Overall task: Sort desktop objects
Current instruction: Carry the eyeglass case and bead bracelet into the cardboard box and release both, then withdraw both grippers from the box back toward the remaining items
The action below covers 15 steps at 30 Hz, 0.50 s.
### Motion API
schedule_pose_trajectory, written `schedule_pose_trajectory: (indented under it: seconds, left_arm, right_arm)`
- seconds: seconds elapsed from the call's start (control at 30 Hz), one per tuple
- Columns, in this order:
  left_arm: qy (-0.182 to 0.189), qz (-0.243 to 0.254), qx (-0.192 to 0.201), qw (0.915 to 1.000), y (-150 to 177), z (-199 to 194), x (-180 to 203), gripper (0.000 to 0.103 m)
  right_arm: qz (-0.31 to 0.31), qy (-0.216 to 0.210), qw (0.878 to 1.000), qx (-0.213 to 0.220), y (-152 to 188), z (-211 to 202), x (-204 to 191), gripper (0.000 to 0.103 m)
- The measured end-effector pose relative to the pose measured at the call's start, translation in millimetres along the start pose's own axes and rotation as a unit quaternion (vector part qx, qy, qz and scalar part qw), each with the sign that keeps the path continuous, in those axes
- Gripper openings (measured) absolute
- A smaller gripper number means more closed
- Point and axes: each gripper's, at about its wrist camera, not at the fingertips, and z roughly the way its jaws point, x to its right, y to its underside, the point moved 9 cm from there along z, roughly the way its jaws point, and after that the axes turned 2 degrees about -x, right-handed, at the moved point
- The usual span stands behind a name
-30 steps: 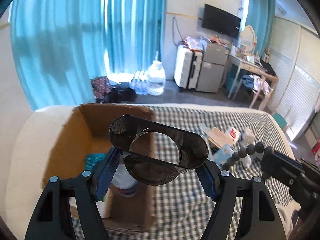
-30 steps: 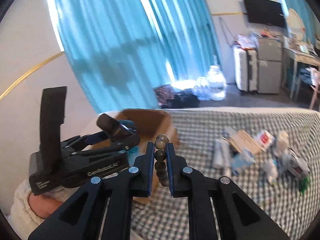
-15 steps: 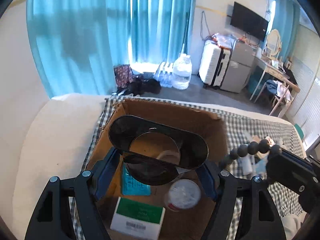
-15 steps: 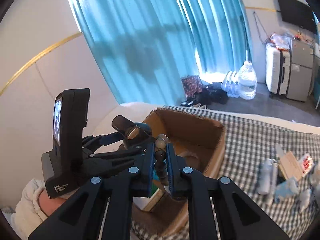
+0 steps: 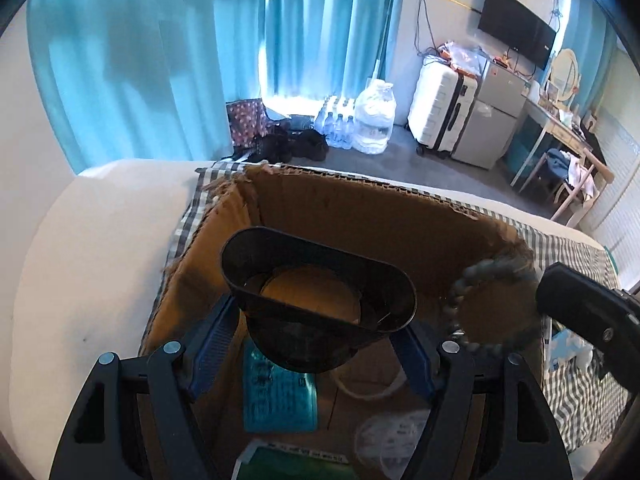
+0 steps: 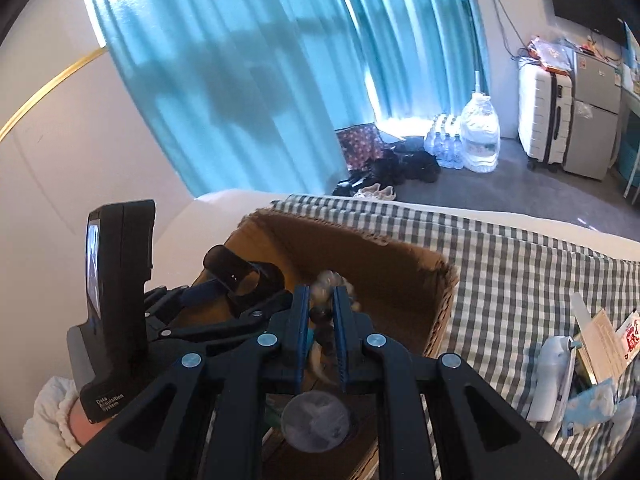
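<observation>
There is one box (image 5: 360,232). Two tools are over it: the left tool (image 5: 316,344) and the right tool (image 6: 322,320). There is one black cup (image 5: 320,300) and one bead string (image 6: 332,284). Inside the box lie one blue packet (image 5: 276,404), one green card (image 5: 296,464) and one round lid (image 6: 316,420). Beside the box there is one white bottle (image 6: 550,380). On the floor stand one big water jug (image 6: 480,136) and one white suitcase (image 5: 440,112).

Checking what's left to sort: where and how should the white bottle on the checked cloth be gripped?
Grip the white bottle across the middle of its long, narrow body, coming from above. It seems to lie flat on the checked cloth, with bare cloth on one side, but a box crowds the other, so that finger has little room.
</observation>
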Motion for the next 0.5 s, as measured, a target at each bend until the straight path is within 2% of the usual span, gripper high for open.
schedule_pose_trajectory:
  seconds: [0.03,0.1,0.27,0.43,0.5]
  left_arm:
    - [0.000,0.002,-0.003,1.0000,0,1,1,0.079]
    - [-0.008,-0.001,-0.005,1.0000,0,0,1,0.083]
    - [-0.024,0.006,0.000,0.9997,1,-17,2,0.091]
    - [-0.038,0.009,0.017,0.9991,11,-53,4,0.094]
    - [-0.036,0.010,0.025,0.9990,16,-70,9,0.095]
  right_arm:
    - [0.005,0.000,1.000,0.001,-2,0,3,0.017]
    - [0.016,-0.001,1.000,0.003,-7,-2,7,0.042]
    - [0.041,0.010,0.999,0.022,-10,-24,22,0.045]
    - [0.062,0.036,0.996,0.050,3,-66,40,0.064]
    - [0.069,0.053,0.994,0.061,12,-87,49,0.074]
